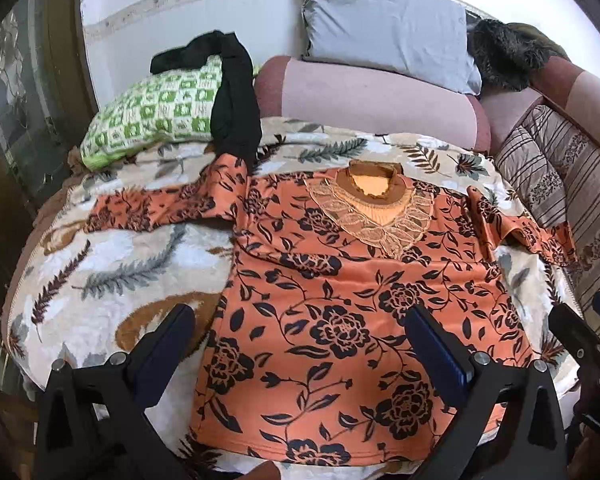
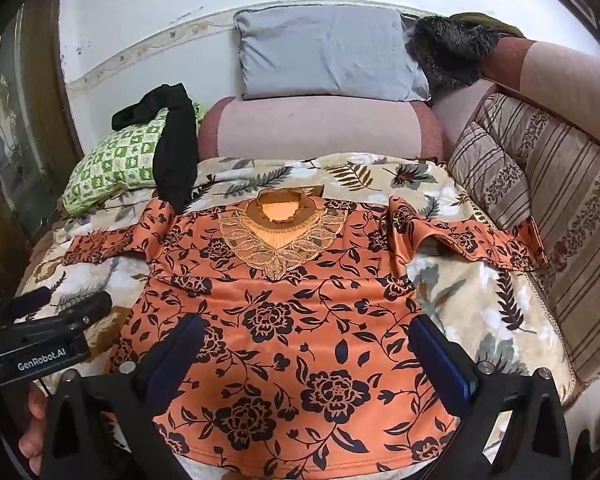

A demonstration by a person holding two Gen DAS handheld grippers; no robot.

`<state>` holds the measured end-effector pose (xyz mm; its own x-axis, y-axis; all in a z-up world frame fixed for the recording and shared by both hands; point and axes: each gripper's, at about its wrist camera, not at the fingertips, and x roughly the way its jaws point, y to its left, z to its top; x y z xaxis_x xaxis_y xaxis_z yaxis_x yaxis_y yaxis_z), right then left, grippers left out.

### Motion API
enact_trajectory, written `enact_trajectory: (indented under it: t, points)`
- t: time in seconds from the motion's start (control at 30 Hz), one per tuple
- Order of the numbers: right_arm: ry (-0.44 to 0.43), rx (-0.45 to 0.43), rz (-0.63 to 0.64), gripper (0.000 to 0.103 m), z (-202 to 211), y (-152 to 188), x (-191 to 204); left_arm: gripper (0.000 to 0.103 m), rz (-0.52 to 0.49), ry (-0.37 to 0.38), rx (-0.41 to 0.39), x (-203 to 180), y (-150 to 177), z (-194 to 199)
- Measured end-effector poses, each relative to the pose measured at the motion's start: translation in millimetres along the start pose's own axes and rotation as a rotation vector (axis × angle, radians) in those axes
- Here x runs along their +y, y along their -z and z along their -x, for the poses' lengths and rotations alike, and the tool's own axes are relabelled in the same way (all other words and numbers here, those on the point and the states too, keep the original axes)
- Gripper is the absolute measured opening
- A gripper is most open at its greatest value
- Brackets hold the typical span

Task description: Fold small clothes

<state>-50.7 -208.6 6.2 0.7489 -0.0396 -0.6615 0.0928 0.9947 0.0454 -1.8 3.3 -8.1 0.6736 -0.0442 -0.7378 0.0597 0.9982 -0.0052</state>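
The orange flowered blouse lies flat on the bed's leaf-patterned blanket, sleeves spread out, its hem just in front of both tools. The left tool points down over the hem, jaws fully apart, holding nothing. The right tool is the same, wide apart and empty. The left tool's body reads "GenRobot.AI"; fingers grip below it.

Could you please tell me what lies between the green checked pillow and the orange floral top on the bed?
A black garment drapes off the green checked pillow down to the orange floral top, reaching its shoulder; both views show it.
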Motion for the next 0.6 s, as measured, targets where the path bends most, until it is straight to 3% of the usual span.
enact_trajectory:
  t: [0.6]
  points:
    - [0.000,-0.008,0.010,0.103,2.6,-2.1,3.4,0.103,-0.008,0.006,-0.022,-1.0,0.0,6.9]
